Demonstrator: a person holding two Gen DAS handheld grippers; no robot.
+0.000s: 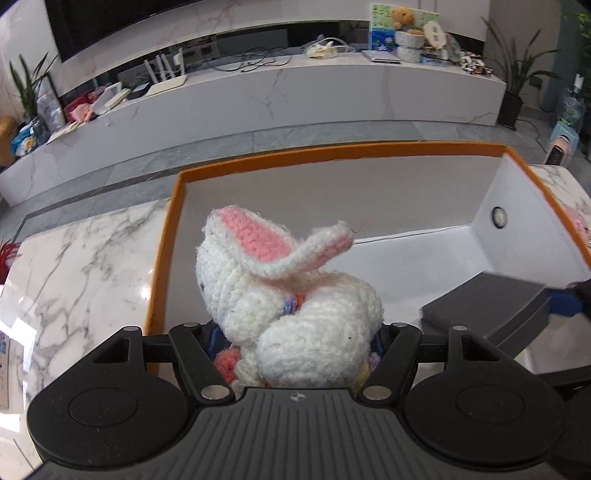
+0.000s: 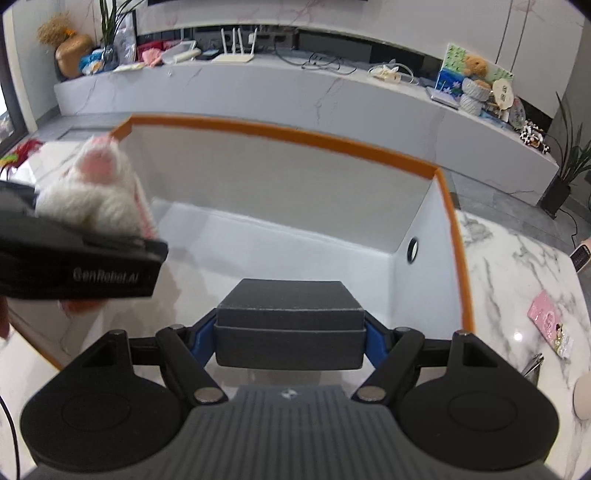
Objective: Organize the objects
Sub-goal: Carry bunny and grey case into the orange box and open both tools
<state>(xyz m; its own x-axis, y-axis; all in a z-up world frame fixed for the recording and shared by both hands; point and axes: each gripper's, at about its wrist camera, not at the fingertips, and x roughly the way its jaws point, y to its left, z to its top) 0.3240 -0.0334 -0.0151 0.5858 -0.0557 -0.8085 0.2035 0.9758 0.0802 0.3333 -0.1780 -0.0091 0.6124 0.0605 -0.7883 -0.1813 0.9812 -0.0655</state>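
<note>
Both grippers clamped: left gripper [image 1: 295, 347] on bunny [image 1: 284, 295], ears rightward; right gripper [image 2: 290, 338] on box [image 2: 290, 325] crosswise.

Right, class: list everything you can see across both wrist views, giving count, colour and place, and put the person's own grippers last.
Crochet rabbit: one, white with pink ears, in left gripper over box.
Small box: one, dark grey, in right gripper over big box.
Storage box: one, orange outside, white inside, on table.
Table: one, white marble.
Pink card: one, on table, right of box.
Router: one, white, on far ledge.
Teddy bear: one, brown, far ledge.
Left gripper: black, shut.
Right gripper: black, blue pads, shut.
</note>
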